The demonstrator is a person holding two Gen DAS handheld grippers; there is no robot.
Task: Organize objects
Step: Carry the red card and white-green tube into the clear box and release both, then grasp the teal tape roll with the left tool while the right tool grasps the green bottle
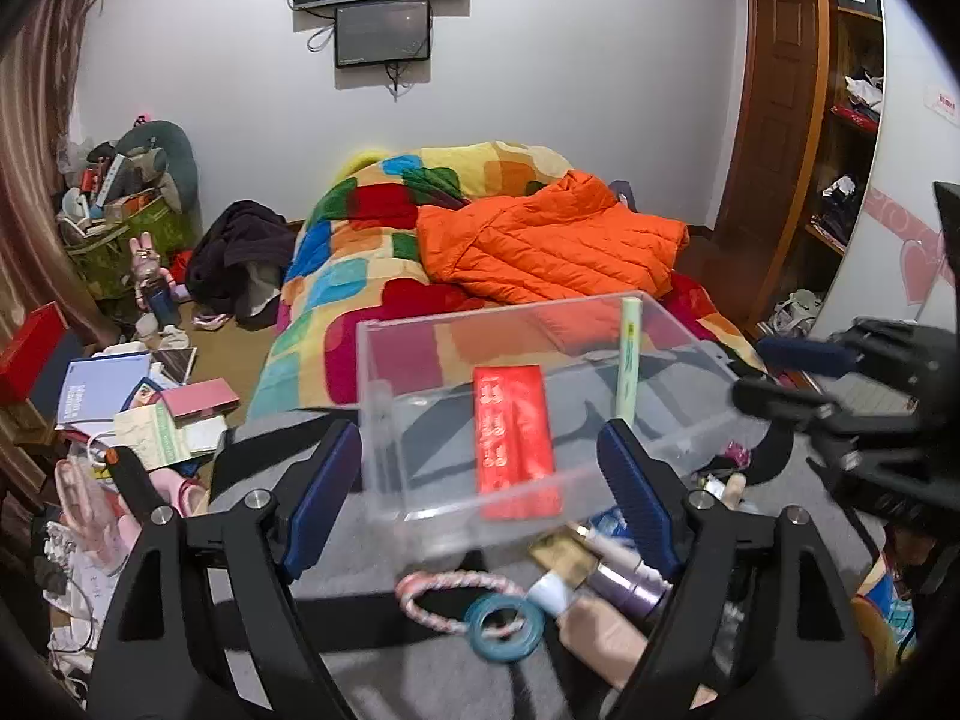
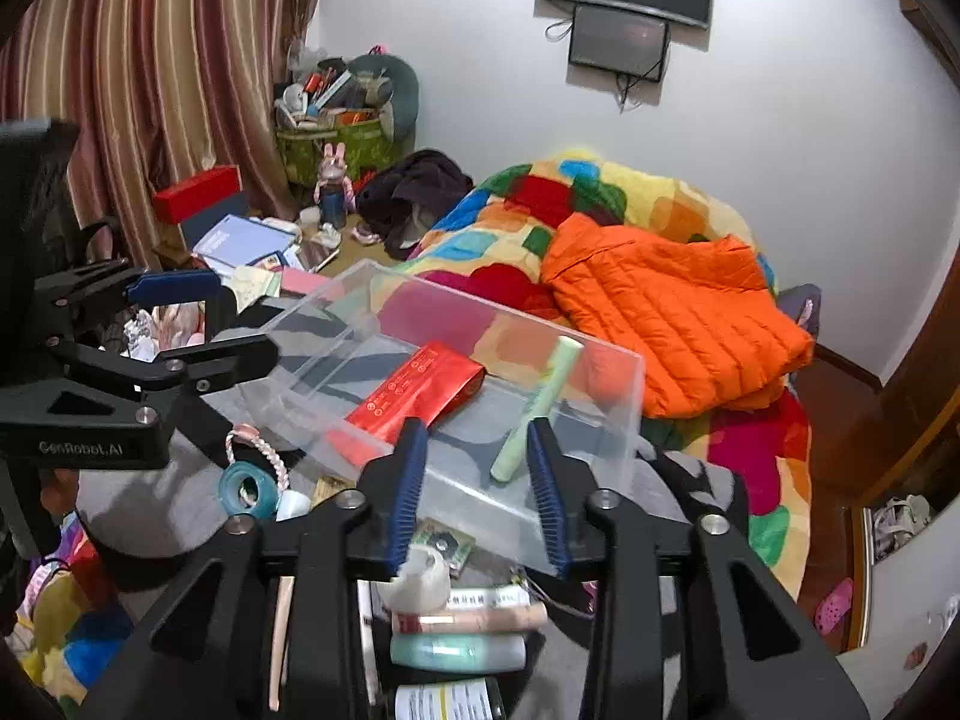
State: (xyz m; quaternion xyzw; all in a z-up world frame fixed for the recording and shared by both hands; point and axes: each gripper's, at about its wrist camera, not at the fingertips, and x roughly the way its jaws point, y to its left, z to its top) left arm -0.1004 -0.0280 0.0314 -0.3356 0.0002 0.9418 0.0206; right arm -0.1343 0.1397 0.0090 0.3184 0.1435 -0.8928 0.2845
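Observation:
A clear plastic box (image 1: 384, 420) (image 2: 624, 396) stands on a grey surface. In it lie a flat red packet (image 1: 515, 438) (image 2: 420, 396) and a pale green tube (image 1: 629, 360) (image 2: 540, 408) leaning on its wall. My left gripper (image 1: 480, 498) is open, its blue pads either side of the box's near wall, holding nothing; it also shows in the right wrist view (image 2: 240, 324). My right gripper (image 2: 477, 486) is open just in front of the box, empty; it also shows in the left wrist view (image 1: 798, 372). Loose items lie before the box: a teal tape roll (image 1: 504, 624) (image 2: 247, 489), a pink-white rope ring (image 1: 456, 591), cosmetic tubes (image 2: 468, 618).
A bed with a colourful quilt (image 1: 354, 276) and an orange down jacket (image 1: 552, 240) lies behind the box. Books and boxes (image 1: 108, 384) clutter the floor at left, by a striped curtain (image 2: 150, 60). A wardrobe (image 1: 840, 120) stands at right.

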